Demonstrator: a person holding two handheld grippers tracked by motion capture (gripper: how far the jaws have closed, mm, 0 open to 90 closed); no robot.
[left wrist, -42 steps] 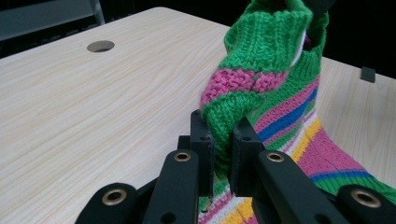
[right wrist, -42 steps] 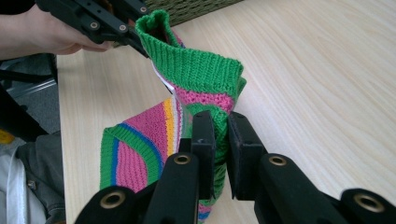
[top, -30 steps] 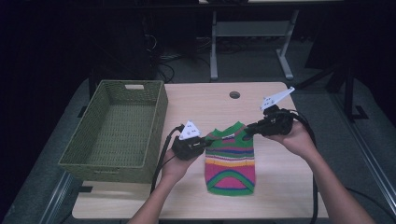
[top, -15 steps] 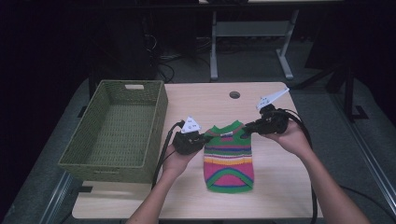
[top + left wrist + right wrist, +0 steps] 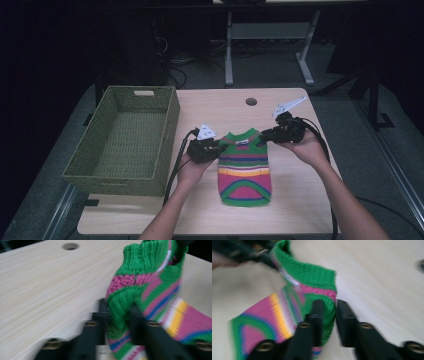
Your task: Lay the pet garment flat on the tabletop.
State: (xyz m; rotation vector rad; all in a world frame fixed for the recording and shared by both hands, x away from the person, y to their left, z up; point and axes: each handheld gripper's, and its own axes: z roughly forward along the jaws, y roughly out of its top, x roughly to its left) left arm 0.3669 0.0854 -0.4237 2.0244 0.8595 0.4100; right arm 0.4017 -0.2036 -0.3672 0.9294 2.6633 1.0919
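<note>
Lying flat on the table (image 5: 300, 200) beside the basket (image 5: 125, 137): striped sweater (image 5: 245, 167), shoulders between left tongs (image 5: 216, 148) and right tongs (image 5: 266, 134), both just opening, grip loosening.

- In my left gripper view the striped sweater (image 5: 150, 297) runs off the frame at 3 and 6 o'clock, so I can't see its hem.
- The left gripper (image 5: 120, 315) is smeared with motion blur there; whether its fingers (image 5: 137, 322) press the knit or merely flank it I cannot tell.
- In my right gripper view the right gripper (image 5: 329, 312) is blurred too, and the knit hides the inner face of one finger.
- At 11 o'clock in that view, a dark blurred shape is cut off by the edge.
- From the high view, the white neck label (image 5: 244, 141) is too small to read.
</note>
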